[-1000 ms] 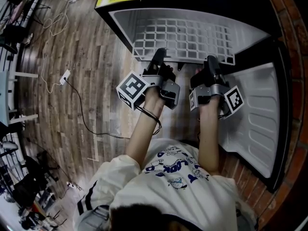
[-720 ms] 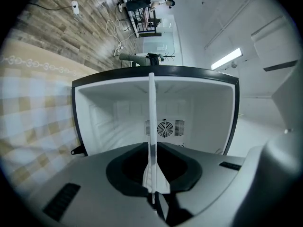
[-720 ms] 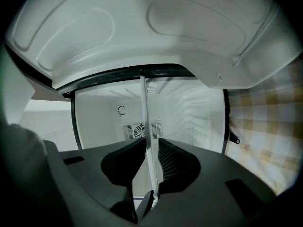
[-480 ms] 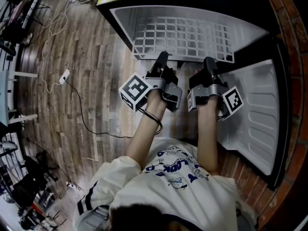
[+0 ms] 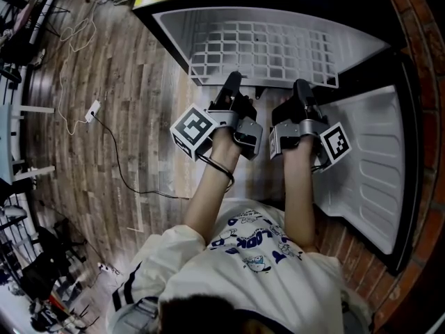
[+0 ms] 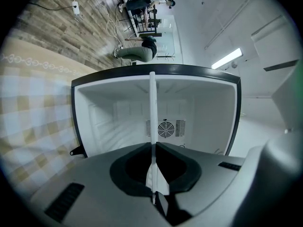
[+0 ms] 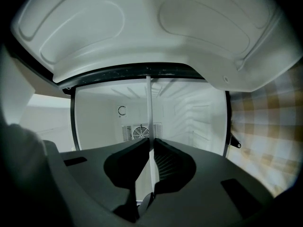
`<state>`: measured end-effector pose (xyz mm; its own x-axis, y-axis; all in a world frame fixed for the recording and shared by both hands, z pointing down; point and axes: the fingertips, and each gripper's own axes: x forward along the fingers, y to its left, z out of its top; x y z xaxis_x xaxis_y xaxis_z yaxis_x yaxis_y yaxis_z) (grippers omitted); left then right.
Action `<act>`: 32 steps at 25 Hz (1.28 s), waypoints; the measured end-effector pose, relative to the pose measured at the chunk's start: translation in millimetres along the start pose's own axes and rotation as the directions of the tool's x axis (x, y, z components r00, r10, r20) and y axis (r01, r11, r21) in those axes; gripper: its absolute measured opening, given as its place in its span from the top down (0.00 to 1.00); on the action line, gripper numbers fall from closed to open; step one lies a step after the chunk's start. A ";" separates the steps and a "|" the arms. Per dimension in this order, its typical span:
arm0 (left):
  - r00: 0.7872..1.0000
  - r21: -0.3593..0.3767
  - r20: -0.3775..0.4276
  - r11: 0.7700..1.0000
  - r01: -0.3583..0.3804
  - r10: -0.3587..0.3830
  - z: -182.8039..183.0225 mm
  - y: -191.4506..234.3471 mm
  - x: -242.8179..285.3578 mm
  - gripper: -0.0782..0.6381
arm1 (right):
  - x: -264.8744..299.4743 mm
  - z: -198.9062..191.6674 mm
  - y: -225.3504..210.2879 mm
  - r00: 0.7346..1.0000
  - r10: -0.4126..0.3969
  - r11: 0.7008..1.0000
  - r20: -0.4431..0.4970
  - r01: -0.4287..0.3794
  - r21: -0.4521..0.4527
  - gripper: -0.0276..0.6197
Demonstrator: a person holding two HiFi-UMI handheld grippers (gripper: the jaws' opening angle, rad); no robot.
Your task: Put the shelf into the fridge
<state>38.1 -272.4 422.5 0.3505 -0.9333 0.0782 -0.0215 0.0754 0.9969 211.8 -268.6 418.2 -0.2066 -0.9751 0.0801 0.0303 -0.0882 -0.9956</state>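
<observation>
As the left hand-held gripper point(image 5: 232, 81) and right hand-held gripper point(image 5: 300, 86) are both clamped on the near edge of the shelf point(image 5: 264, 51), which lies at 12 o'clock, seemingly halfway inside the fridge point(image 5: 174, 28), I would push evenly and level.

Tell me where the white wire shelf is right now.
Head view, top centre: the white wire grid shelf lies partly inside the open white-lined fridge, its near edge clamped by the left tool and right tool.
</observation>
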 end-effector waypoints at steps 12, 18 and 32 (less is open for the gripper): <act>1.000 0.022 -0.004 1.000 0.003 -0.003 6.1 -1.6 15.6 0.84 | 16.3 3.2 1.5 1.000 0.001 1.000 -0.003 -0.001 -0.010 0.88; 1.000 0.031 -0.001 1.000 0.005 -0.005 9.1 -2.3 23.5 0.84 | 24.5 4.7 2.6 1.000 0.005 1.000 -0.002 -0.005 -0.011 0.88; 1.000 0.031 0.012 1.000 0.004 -0.005 21.6 -9.0 53.2 0.84 | 57.0 10.0 10.4 1.000 0.010 1.000 -0.012 -0.010 -0.020 0.88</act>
<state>36.6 -330.3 417.9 0.3391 -0.9379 0.0736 -0.0488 0.0606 0.9970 210.1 -327.1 412.9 -0.2177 -0.9735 0.0696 0.0128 -0.0742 -0.9972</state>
